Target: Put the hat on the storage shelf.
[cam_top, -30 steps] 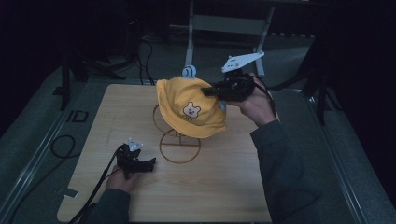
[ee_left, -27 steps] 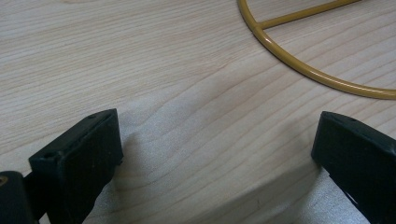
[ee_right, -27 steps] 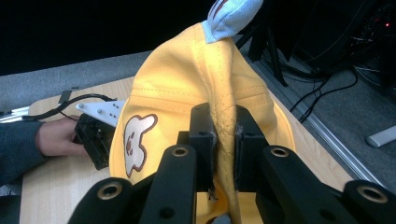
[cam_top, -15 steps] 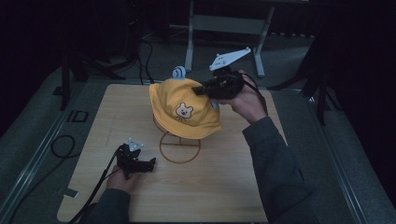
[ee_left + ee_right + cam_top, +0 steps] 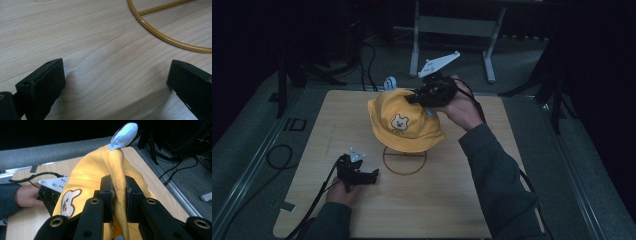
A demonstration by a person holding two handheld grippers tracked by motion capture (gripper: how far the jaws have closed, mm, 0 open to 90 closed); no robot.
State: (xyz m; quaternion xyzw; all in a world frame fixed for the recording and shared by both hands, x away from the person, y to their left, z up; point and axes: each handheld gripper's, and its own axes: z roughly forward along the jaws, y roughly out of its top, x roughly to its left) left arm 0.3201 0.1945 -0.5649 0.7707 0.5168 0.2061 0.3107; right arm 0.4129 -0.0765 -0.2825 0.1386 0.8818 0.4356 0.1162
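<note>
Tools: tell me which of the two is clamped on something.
The right tool, raised over the table's far side, pinches a fold of the yellow hat. The left tool rests open on the wooden table, holding nothing.

yellow hat (image 5: 404,120), pale blue ear (image 5: 125,132), black tongs (image 5: 117,192)

My wooden table (image 5: 452,200) fills the middle of the frame, on grey carpet (image 5: 242,150). At top centre stands a grey metal frame (image 5: 452,25). Dark cables (image 5: 367,55) trail at upper left, and a black cable loop (image 5: 277,155) lies left of the table. Black stand legs (image 5: 557,95) are at right.
</note>
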